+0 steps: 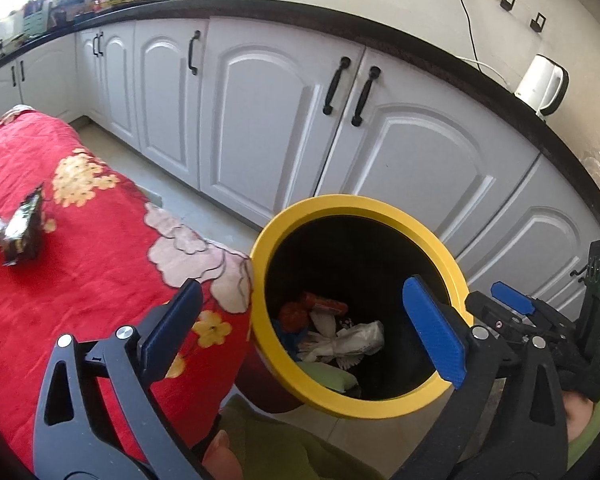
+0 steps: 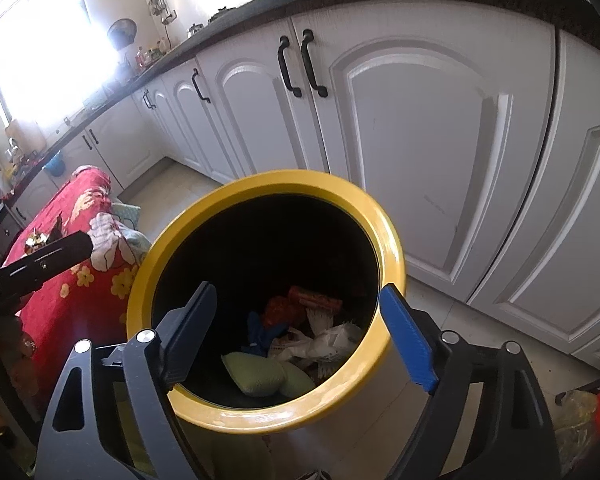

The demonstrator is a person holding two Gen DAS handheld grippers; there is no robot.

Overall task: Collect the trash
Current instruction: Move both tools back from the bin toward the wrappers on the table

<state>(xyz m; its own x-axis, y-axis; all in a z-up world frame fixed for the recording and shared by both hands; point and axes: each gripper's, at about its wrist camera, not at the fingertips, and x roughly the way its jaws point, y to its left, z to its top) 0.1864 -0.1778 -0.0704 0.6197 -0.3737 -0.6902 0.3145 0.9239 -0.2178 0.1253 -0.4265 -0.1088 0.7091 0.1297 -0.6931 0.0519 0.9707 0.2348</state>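
A bin with a yellow rim (image 1: 360,204) (image 2: 268,182) and a black inside stands on the floor beside a table under a red floral cloth (image 1: 80,280). In the bin lie red wrappers (image 2: 314,300), crumpled white paper (image 1: 356,340) and a green pouch (image 2: 256,372). My left gripper (image 1: 300,292) is open over the bin's near left edge, with nothing between its fingers. My right gripper (image 2: 298,288) is open above the bin mouth and also holds nothing. Shiny dark snack wrappers (image 1: 22,232) lie on the cloth at the far left.
White cabinet doors (image 1: 260,128) with black handles run under a dark countertop (image 1: 420,52) right behind the bin. A white kettle (image 1: 540,84) stands on the counter. Pale floor tiles (image 2: 440,320) show around the bin. A person's green garment (image 1: 280,440) is at the bottom.
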